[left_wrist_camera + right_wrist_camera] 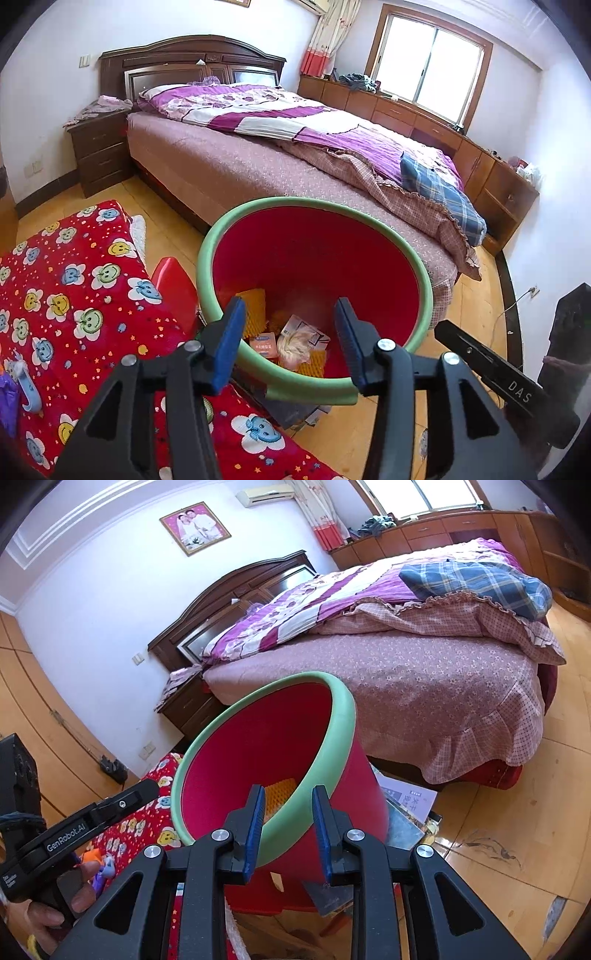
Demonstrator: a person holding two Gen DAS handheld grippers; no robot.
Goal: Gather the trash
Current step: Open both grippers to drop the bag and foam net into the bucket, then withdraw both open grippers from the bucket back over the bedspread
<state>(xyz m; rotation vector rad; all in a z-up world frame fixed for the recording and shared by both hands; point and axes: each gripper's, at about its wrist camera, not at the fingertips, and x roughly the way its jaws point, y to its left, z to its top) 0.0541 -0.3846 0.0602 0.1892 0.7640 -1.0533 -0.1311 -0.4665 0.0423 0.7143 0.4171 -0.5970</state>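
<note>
Two grippers meet at the tilted red bin (288,746): the right gripper (290,834) pinches its near green rim, holding it steady, while the left gripper (291,343) hangs open and empty directly above the mouth, trash (295,343) lying inside.

Hidden and cut-off parts

The bin's (314,258) base is hidden behind its green rim; print on the trash (291,341) inside is too small to be read. At 6 o'clock the right gripper (288,827) is cut off.
</note>
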